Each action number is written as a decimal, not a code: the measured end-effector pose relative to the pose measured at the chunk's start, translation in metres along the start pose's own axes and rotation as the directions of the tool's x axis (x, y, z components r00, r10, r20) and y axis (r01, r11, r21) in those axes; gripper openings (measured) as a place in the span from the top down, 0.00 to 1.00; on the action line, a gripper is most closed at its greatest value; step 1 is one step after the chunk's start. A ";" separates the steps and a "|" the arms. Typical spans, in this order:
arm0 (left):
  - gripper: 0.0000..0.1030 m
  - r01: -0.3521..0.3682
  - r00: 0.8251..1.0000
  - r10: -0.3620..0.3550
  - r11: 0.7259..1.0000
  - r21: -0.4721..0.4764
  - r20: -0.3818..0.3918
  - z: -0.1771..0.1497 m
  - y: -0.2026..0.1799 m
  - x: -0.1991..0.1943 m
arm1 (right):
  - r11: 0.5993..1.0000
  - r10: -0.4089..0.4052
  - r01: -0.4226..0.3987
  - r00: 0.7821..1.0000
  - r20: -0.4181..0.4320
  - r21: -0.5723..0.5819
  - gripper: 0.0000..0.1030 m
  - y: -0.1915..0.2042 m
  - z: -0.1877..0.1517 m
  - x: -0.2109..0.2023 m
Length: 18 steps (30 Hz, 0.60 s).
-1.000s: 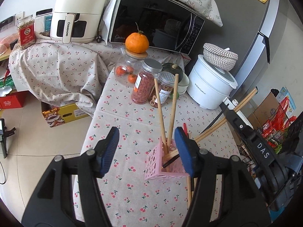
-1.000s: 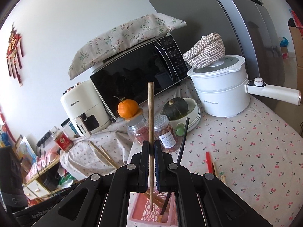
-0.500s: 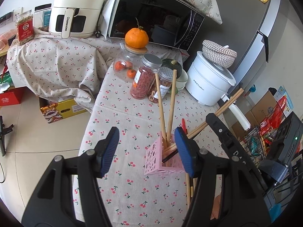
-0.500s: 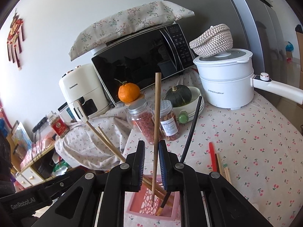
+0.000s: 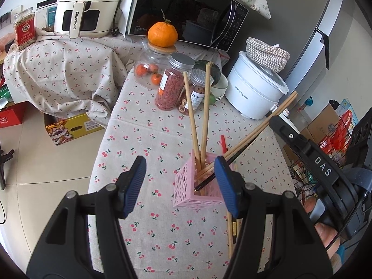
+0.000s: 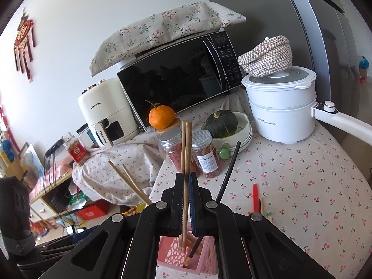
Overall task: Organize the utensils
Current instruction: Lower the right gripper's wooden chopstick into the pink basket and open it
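**Chopsticks over the pink holder**

The right gripper [image 6: 185, 200] was clenched on a pair of wooden chopsticks [image 6: 186, 162], tips inside the pink holder [image 5: 197, 186] at lower centre. The left gripper [image 5: 180, 186] hung released, straddling the holder.

Readable labels around my counter

CHANGHONG on my air fryer [image 5: 86, 7] body and handle, Midea on the microwave [image 5: 186, 11], Royalstar on the white cooker [image 6: 282, 114], DAS on my other gripper's arm [image 5: 322, 166].

Wooden chopsticks [image 5: 201, 125] upright in pink holder [image 5: 186, 183]
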<state>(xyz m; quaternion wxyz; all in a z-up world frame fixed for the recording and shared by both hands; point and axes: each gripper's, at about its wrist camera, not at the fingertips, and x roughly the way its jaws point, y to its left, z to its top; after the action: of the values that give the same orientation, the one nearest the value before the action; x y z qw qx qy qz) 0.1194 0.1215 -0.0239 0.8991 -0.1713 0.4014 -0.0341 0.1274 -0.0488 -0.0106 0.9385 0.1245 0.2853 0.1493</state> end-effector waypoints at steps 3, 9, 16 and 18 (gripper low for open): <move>0.40 -0.001 1.000 0.001 1.000 -0.001 -0.005 0.000 0.001 0.001 | 0.999 -0.032 0.032 0.999 -0.008 -0.029 0.97 0.004 0.004 -0.002; 0.40 0.007 1.000 -0.007 1.000 -0.016 -0.017 -0.001 0.002 0.002 | 0.999 -0.037 0.039 0.998 -0.049 0.029 0.93 -0.010 0.005 0.003; 0.40 0.011 1.000 -0.011 1.000 -0.021 -0.015 0.000 0.004 0.001 | 0.990 0.046 -0.040 0.998 -0.039 0.138 0.80 -0.032 0.008 0.004; 0.40 0.013 1.000 -0.013 1.000 -0.025 -0.016 0.000 0.004 0.001 | 0.987 0.068 -0.064 0.997 -0.027 0.146 0.74 -0.033 0.010 0.004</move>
<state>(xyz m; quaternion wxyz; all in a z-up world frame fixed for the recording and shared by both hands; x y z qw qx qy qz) 0.1192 0.1251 -0.0260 0.8933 -0.1847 0.4081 -0.0364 0.1432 -0.0799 -0.0149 0.9168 0.1996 0.3060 0.1611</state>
